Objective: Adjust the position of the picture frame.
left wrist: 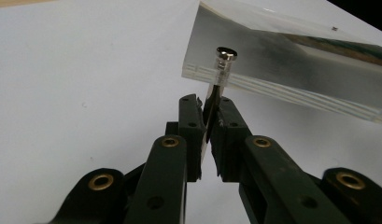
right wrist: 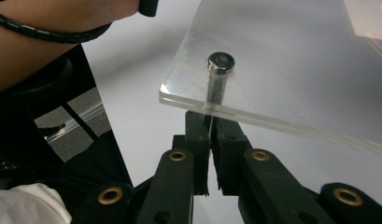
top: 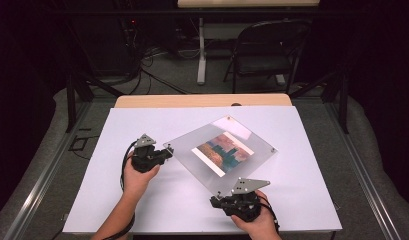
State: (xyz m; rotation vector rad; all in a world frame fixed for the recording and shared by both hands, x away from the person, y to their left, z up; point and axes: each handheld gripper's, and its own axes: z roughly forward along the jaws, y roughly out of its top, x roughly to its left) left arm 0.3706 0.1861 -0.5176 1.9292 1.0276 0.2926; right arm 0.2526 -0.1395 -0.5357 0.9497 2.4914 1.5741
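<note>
High view: clear frame (top: pixel 219 152) w/ a colour print (top: pixel 223 153) sandwiched inside, lying diamond-wise over the white sheet (top: pixel 117 200) on the table, roughly mid-sheet, a metal post at each corner. L gripper (top: pixel 164 154) meets the frame's left corner; R gripper (top: pixel 215 200) meets its near corner; the two are well apart, each held in one hand (forearms enter from the bottom edge). Left gripper view: jaws closed on the lower shank of the left post (left wrist: pixel 220 74), which passes upright through the corner of the layered acrylic; its rounded silver cap sits on top of the plate, and the corner stands clear of the sheet. Right gripper view: jaws pressed together around the stem of the near post (right wrist: pixel 219 79) just under the plate edge, flat cap above the acrylic; a coiled black cable (right wrist: pixel 48 32) crosses the person's forearm at upper left, w/ floor beyond the sheet's edge.
</note>
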